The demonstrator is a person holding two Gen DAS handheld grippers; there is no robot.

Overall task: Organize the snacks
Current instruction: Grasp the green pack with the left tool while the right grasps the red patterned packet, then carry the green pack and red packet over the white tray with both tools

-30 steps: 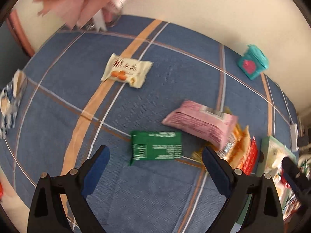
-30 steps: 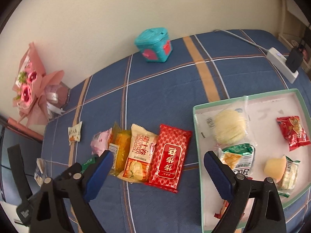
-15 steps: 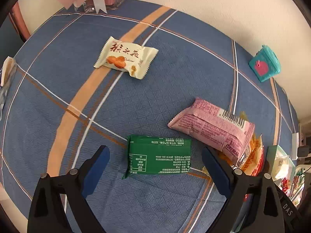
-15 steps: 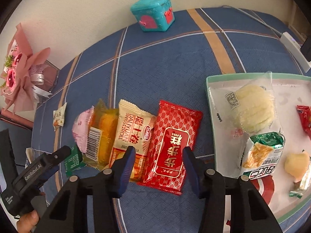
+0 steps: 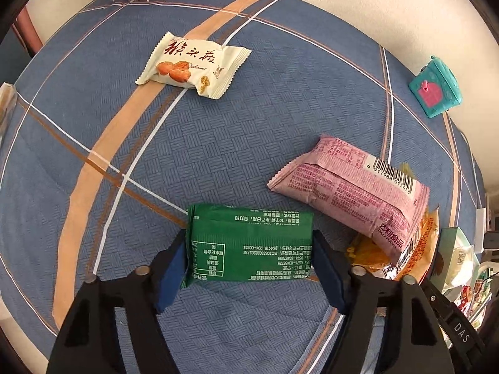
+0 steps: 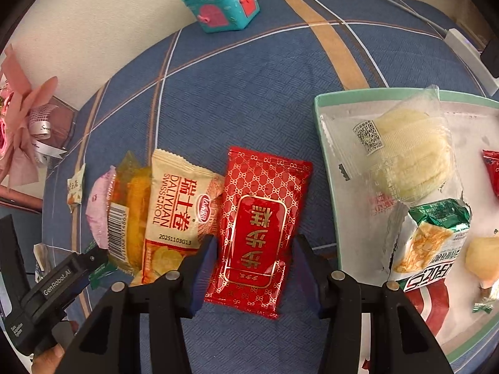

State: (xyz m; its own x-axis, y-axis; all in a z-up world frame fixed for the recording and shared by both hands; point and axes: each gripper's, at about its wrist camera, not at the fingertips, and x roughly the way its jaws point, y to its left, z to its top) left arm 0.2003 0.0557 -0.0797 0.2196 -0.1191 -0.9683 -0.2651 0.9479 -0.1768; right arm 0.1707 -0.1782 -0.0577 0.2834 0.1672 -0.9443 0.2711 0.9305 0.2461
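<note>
My left gripper (image 5: 249,268) has its blue pads against both short ends of a green snack packet (image 5: 249,244) lying on the blue plaid cloth. My right gripper (image 6: 254,268) has its pads against both long sides of a red snack packet (image 6: 260,227). Next to the red packet lie a cream Swiss-roll packet (image 6: 176,215), an orange packet (image 6: 134,205) and a pink packet (image 5: 352,193). A cream cookie packet (image 5: 193,64) lies farther off. A mint-rimmed tray (image 6: 324,143) on the right holds several snacks.
A teal toy box (image 6: 223,0) stands by the wall. A pink bouquet (image 6: 18,118) is at the left. A white power strip (image 6: 467,53) lies beyond the tray. The left gripper's body (image 6: 53,283) shows in the right wrist view.
Both grippers moved down and forward and closed: the left around the green packet, the right around the red packet.
</note>
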